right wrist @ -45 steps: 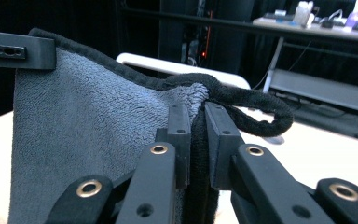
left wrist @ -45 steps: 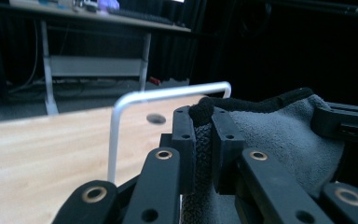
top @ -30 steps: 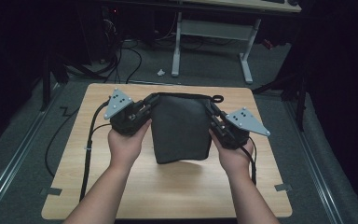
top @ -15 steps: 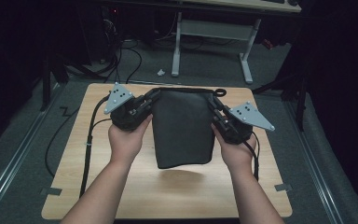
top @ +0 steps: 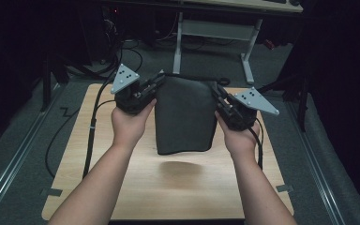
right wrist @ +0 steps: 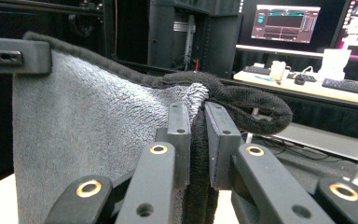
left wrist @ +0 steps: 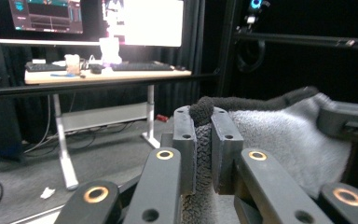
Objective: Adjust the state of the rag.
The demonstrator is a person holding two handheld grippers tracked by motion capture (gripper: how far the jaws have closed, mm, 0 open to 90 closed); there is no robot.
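One desk (top: 225, 4) beyond the table (top: 136, 187), towel (top: 185, 115) between grippers.

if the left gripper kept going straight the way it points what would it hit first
The left gripper is shut on a corner of the grey towel, so the cloth is already between its jaws. Beyond that, its line looks free above the floor toward the desk with the monitors, though depth is hard to judge.
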